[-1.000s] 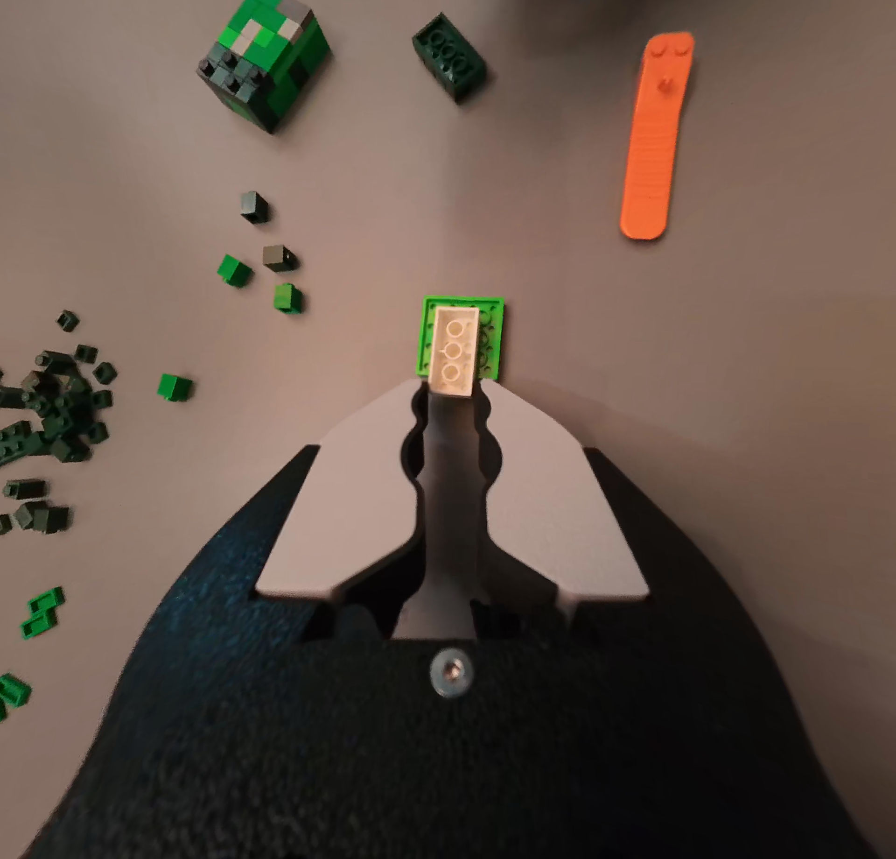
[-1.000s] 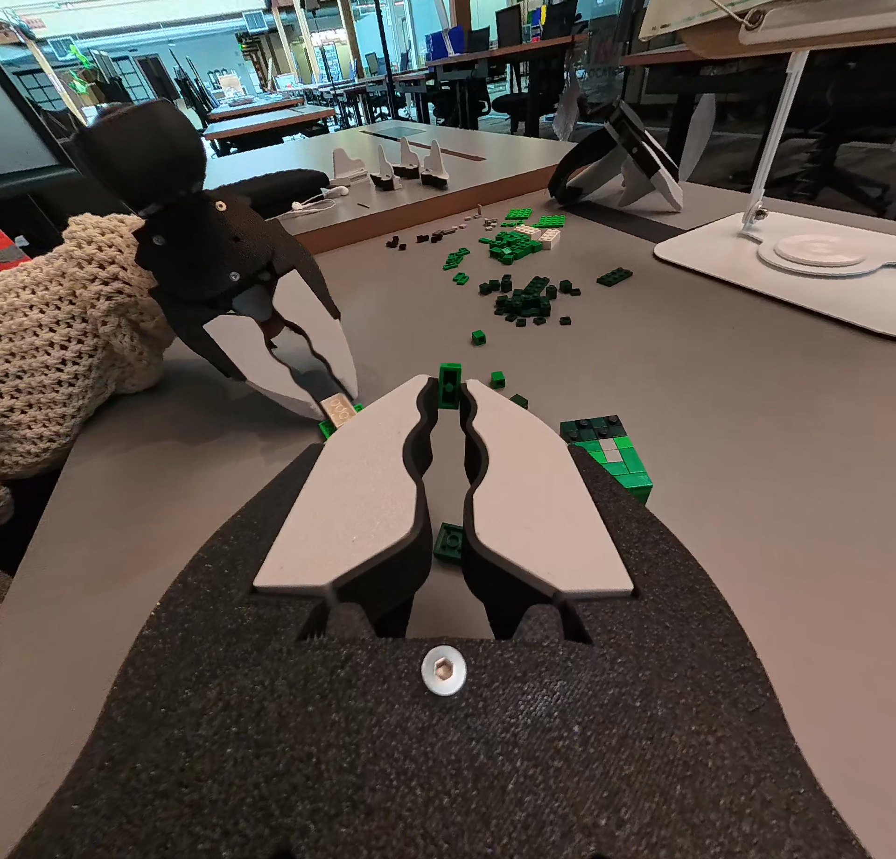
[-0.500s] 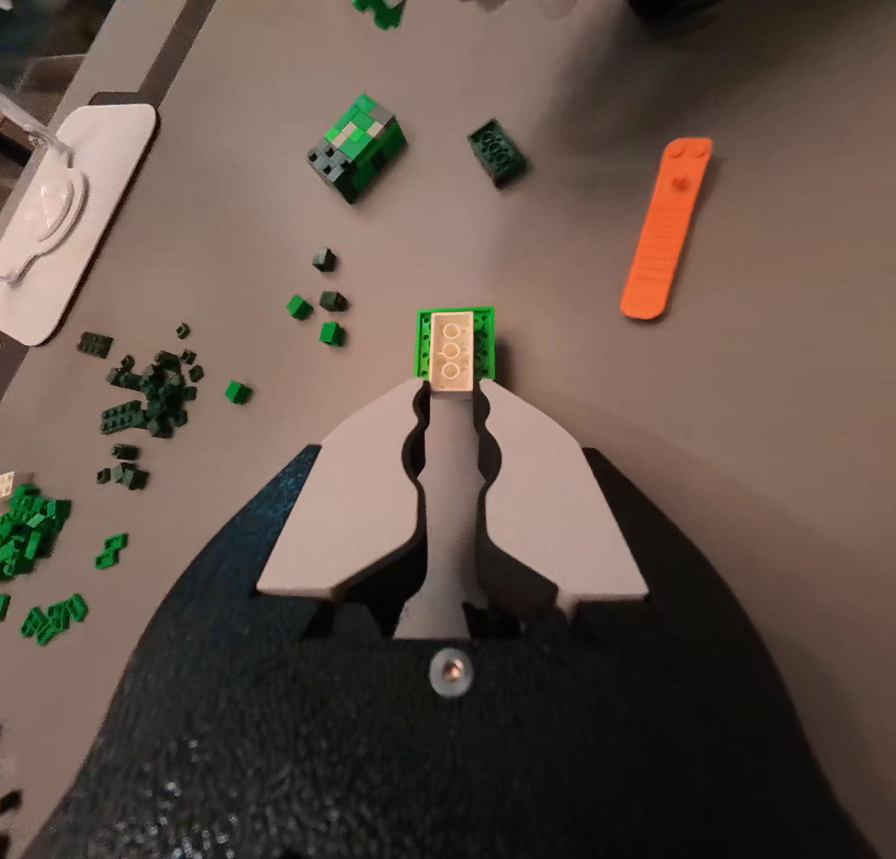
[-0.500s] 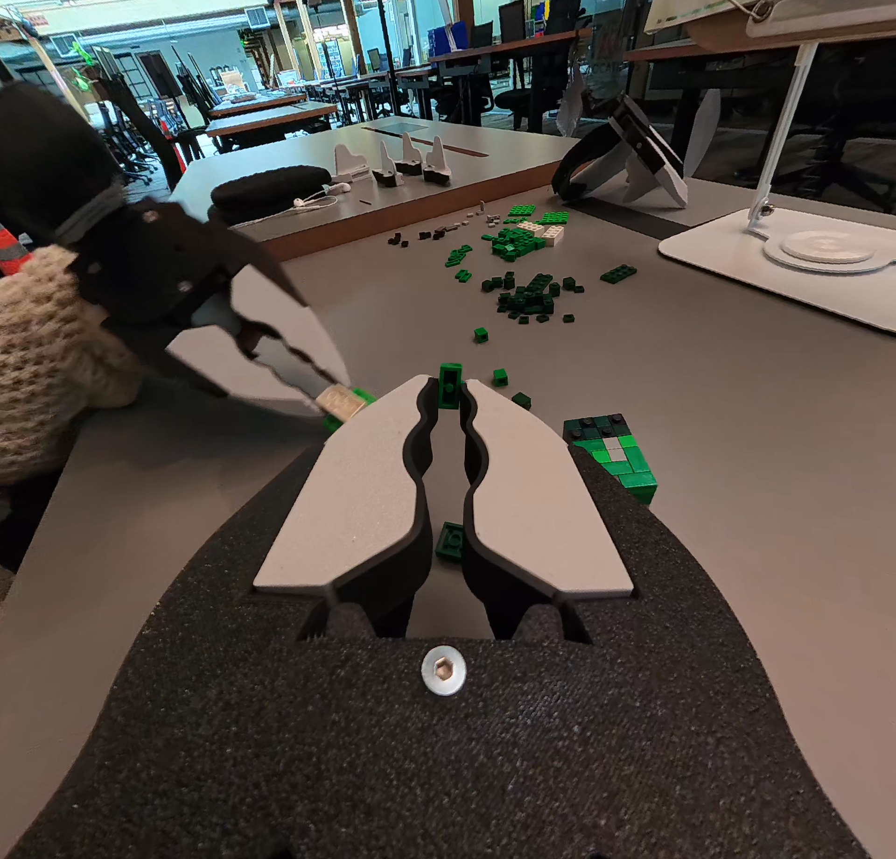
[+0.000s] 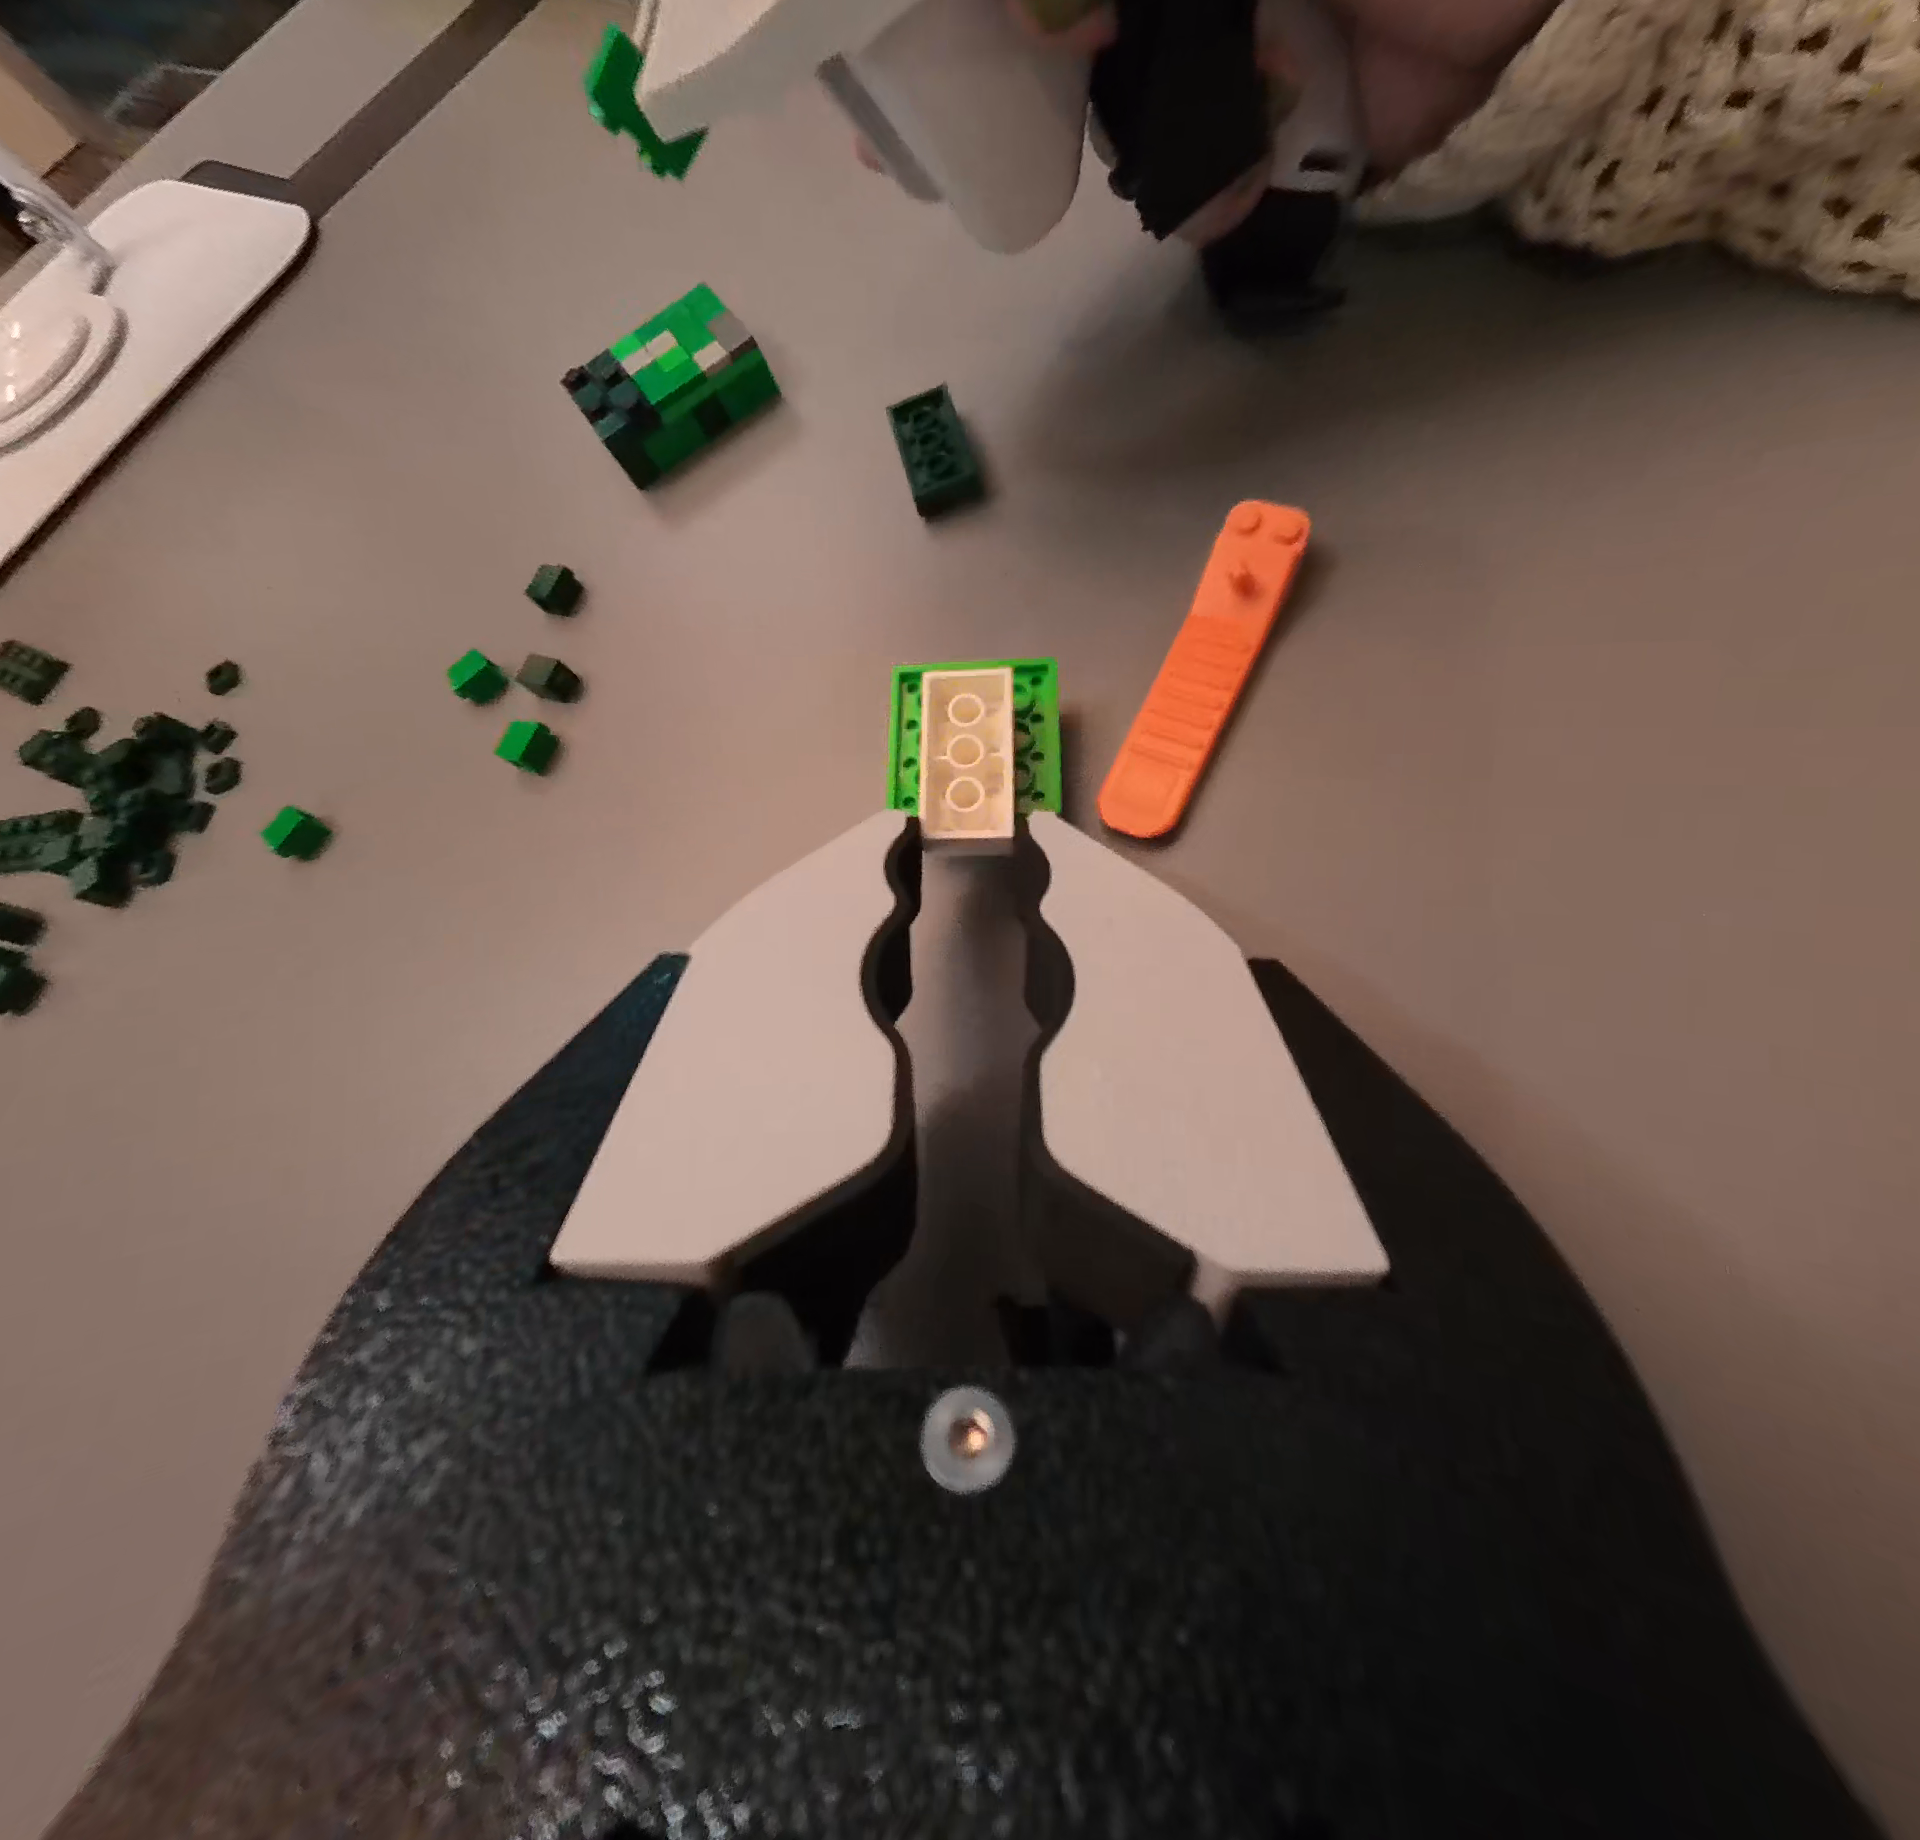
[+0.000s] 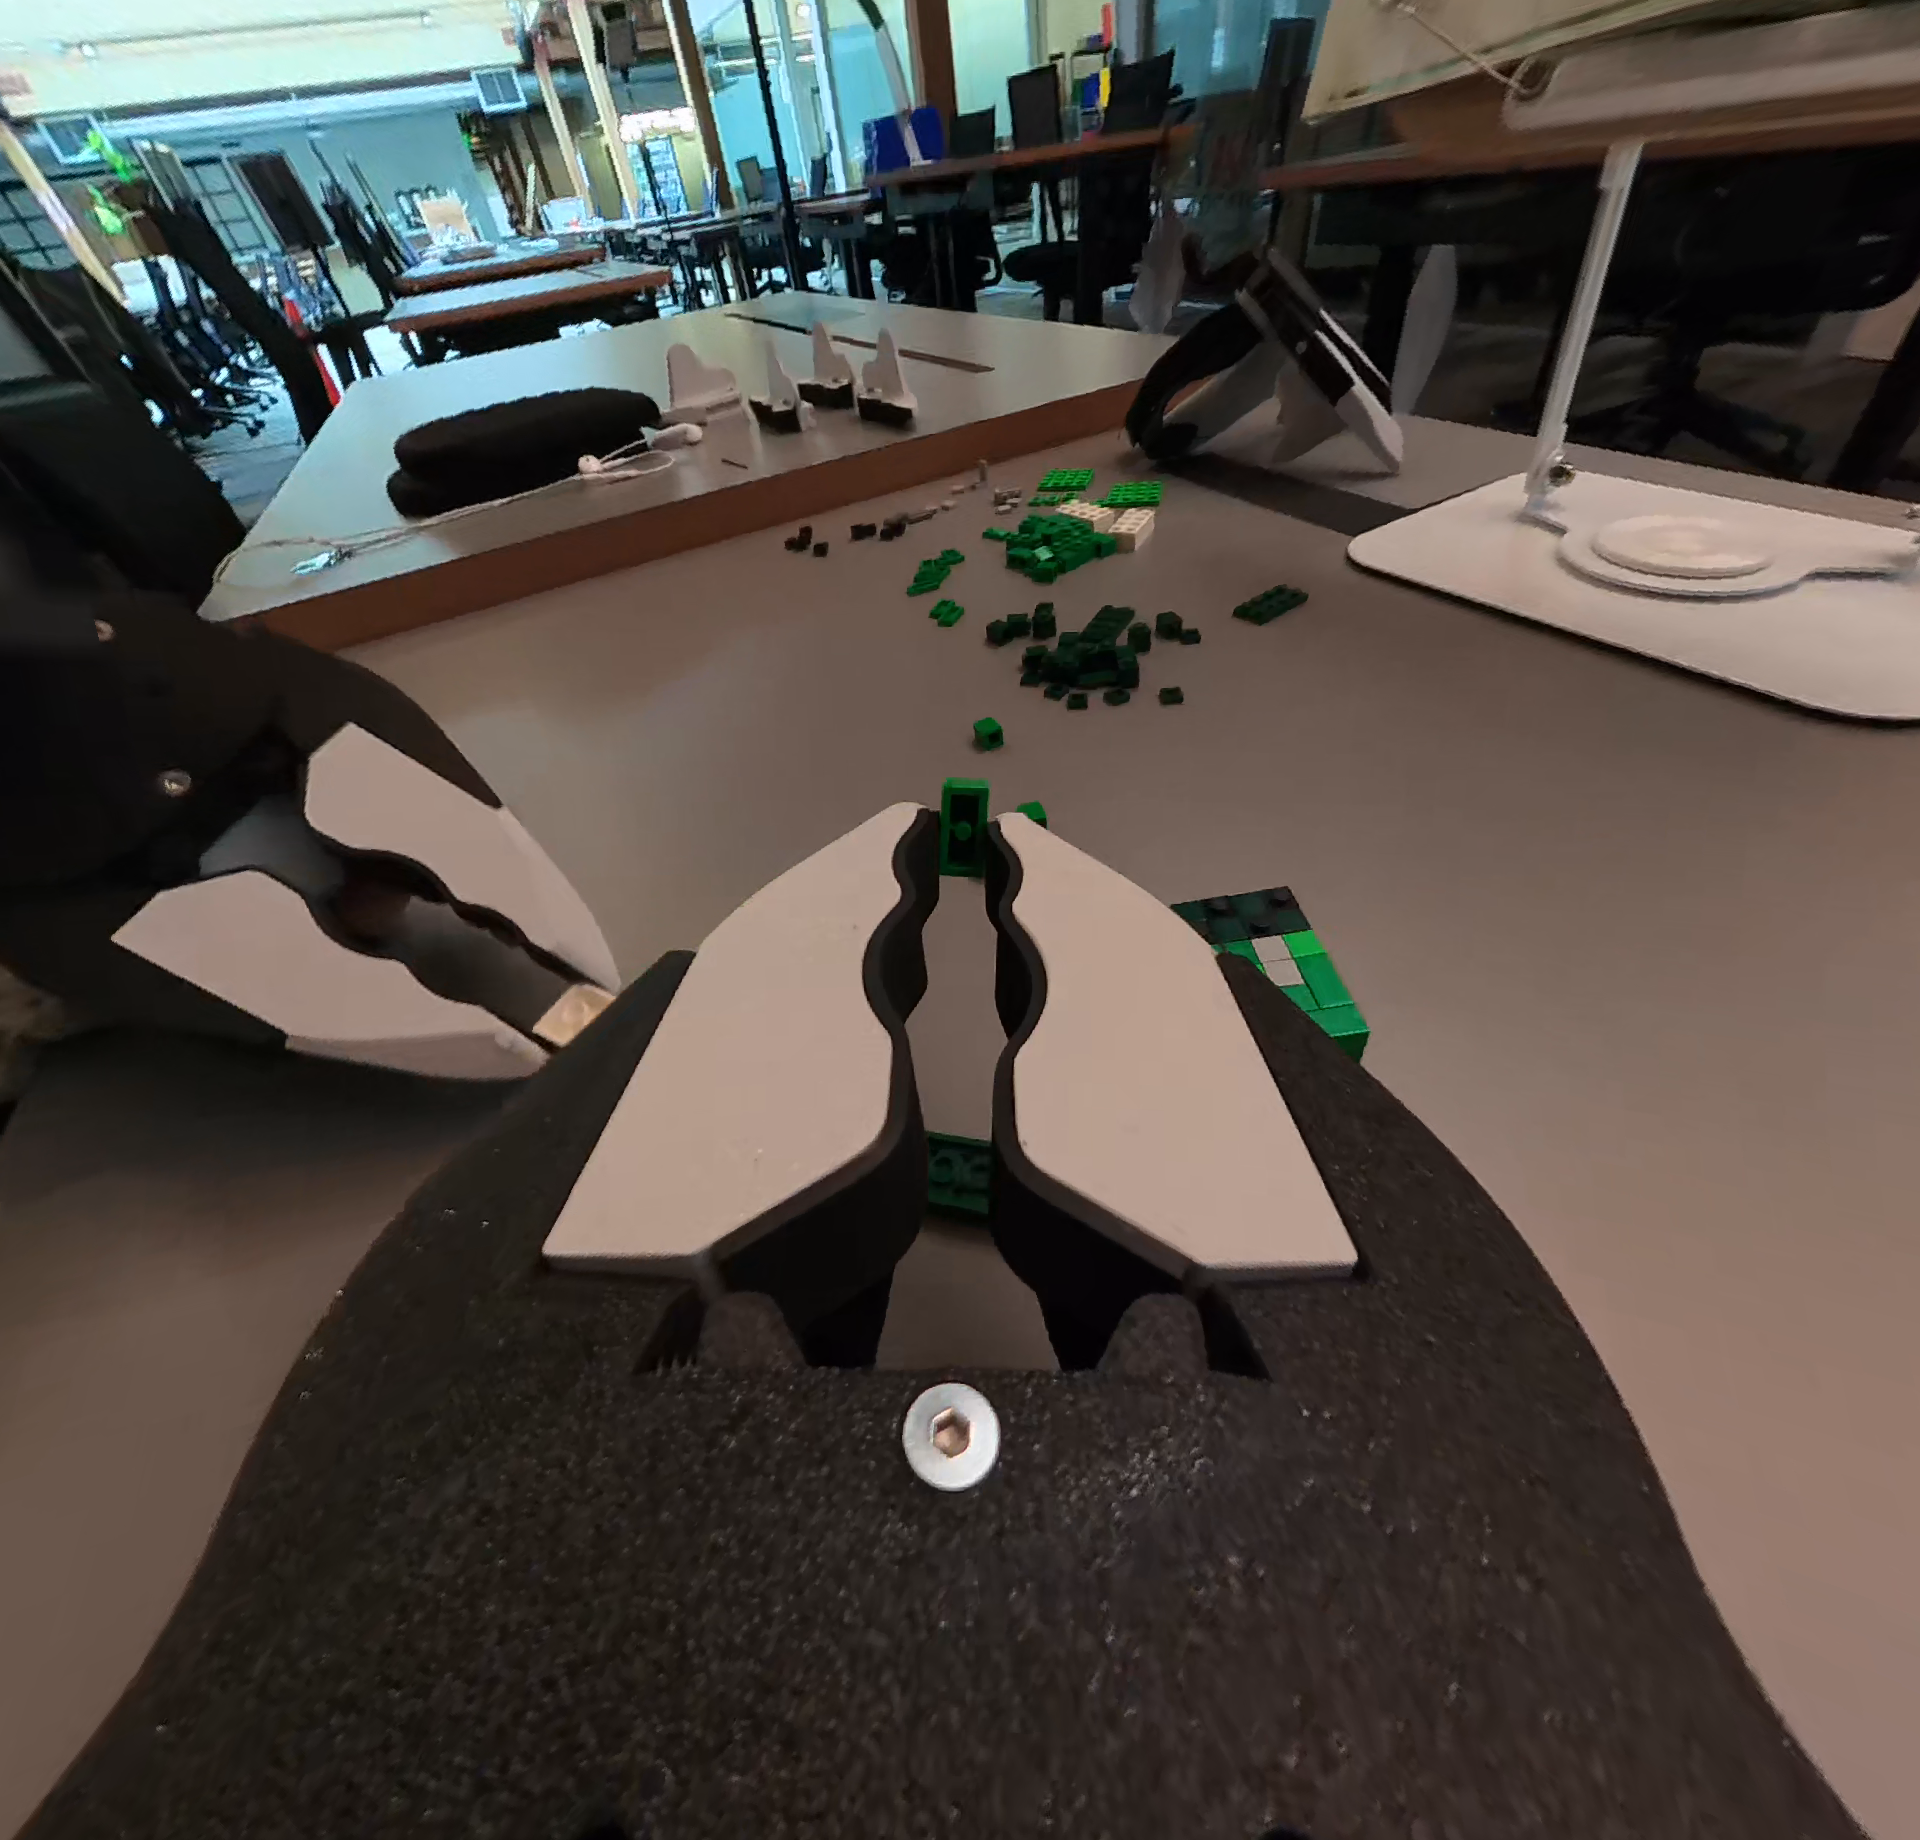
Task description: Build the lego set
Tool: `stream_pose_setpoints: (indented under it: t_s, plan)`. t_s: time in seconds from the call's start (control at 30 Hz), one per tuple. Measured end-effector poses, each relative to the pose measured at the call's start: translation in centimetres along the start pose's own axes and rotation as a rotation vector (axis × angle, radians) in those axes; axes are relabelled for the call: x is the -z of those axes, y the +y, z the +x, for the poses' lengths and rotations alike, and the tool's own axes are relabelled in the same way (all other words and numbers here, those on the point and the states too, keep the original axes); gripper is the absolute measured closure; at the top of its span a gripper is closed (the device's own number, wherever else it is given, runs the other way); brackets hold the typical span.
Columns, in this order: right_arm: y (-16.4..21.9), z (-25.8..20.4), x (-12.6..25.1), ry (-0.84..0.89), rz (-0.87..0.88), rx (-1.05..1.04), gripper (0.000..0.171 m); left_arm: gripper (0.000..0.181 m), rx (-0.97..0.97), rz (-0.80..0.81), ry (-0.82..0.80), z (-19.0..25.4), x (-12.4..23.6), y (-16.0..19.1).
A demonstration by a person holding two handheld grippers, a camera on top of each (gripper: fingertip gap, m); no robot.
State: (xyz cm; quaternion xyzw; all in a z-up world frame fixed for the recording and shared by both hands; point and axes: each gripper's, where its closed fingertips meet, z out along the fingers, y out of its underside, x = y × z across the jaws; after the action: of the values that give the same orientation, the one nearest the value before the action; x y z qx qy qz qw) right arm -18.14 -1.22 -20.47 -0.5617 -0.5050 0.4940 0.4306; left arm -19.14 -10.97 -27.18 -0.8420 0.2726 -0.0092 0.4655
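Note:
My left gripper (image 5: pixel 966 834) is shut on the end of a cream brick (image 5: pixel 966 751) that is stuck to a bright green plate (image 5: pixel 1042 741), and holds both above the grey table (image 5: pixel 1507 855). My right gripper (image 6: pixel 961 840) is shut on a small bright green piece (image 6: pixel 961 824), held upright above the table. In the left wrist view the right gripper (image 5: pixel 665 117) hangs at the top with the green piece (image 5: pixel 629 107). In the right wrist view the left gripper (image 6: pixel 582 1001) sits low at the left with the cream brick (image 6: pixel 561 1016).
A green cube build (image 5: pixel 675 382) and a dark green brick (image 5: pixel 935 450) lie ahead. An orange brick separator (image 5: pixel 1195 678) lies to the right. Loose green pieces (image 5: pixel 114 803) lie at the left. A white stand base (image 6: pixel 1662 585) sits at the far right.
My left gripper has risen and tilted with the brick and plate, so more of the table shows. It now sits lower and flatter in the right wrist view. The right gripper has hardly moved.

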Motion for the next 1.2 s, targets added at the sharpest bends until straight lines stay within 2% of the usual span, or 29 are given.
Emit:
stream_pose_setpoints:
  t_s: [0.5, 1.2]
  plan:
    - [-0.23, 0.41, 0.18, 0.005, 0.025, -0.044, 0.163, 0.163, -0.073, 0.014, -0.019, -0.28, -0.61, -0.29]
    - [-0.09, 0.10, -0.03, -0.001, 0.012, -0.023, 0.163, 0.164, -0.079, -0.013, -0.015, -0.20, -0.87, 0.02]
